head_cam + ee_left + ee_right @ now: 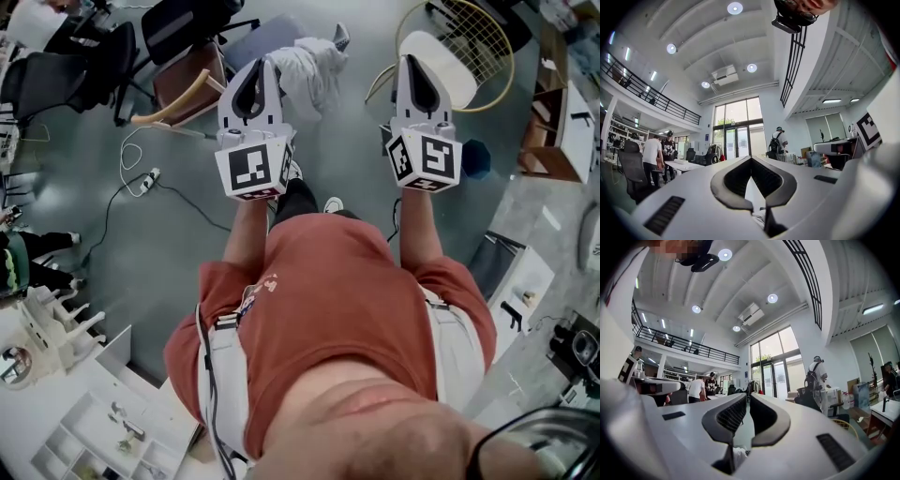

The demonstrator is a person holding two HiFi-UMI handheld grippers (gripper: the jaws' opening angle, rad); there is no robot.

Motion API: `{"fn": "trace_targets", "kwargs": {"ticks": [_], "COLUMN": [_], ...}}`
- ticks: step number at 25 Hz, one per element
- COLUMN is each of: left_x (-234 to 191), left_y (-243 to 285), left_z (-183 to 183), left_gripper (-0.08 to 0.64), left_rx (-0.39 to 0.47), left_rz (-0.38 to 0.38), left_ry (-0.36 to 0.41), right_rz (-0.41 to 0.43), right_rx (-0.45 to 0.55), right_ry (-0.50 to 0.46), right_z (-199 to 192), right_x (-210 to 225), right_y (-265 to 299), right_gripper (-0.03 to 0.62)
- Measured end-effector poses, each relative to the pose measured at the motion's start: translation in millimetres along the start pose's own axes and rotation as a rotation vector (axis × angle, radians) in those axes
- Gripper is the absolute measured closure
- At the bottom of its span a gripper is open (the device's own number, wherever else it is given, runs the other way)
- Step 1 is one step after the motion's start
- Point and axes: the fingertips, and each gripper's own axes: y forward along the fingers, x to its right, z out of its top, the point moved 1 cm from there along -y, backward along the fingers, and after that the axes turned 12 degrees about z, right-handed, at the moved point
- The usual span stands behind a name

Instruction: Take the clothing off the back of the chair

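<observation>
A pale grey garment (pixel 317 64) lies bunched at the top centre of the head view, over a blue-grey surface beside a brown chair with a wooden arm (pixel 184 86); what it hangs on I cannot tell. My left gripper (pixel 259 64) is held out level just left of the garment, jaws shut and empty. My right gripper (pixel 410 61) is held out to the garment's right, also shut with nothing in it. In the left gripper view the jaw tips (pixel 751 159) meet. In the right gripper view only a thin slit shows between the tips (pixel 748 397).
A round wire chair (pixel 495 66) with a white cushion stands right of the right gripper. A power strip with its cable (pixel 142 181) lies on the floor at the left. Black office chairs (pixel 84 61) stand far left. People stand at desks (pixel 651 154) and near the glass doors (pixel 815 378).
</observation>
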Motion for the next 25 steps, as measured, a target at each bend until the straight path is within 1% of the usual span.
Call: {"fn": "trace_targets", "kwargs": {"ticks": [5, 12, 20, 25], "left_x": [-21, -64, -120, -150], "left_y": [35, 87, 126, 142], "left_z": [0, -2, -14, -17], "left_gripper": [0.545, 0.545, 0.545, 0.545], "left_rx": [0.011, 0.024, 0.02, 0.027], "left_rz": [-0.012, -0.019, -0.015, -0.007], "left_ry": [-0.016, -0.018, -0.041, -0.039], "right_rz": [-0.011, -0.024, -0.015, -0.01], "right_rx": [0.005, 0.008, -0.011, -0.014], "right_ry": [-0.023, -0.038, -0.054, -0.059], "right_z": [6, 9, -1, -5], "right_x": [-2, -14, -43, -60], "right_y": [40, 107, 171, 202], "right_gripper": [0.558, 0.558, 0.558, 0.558]}}
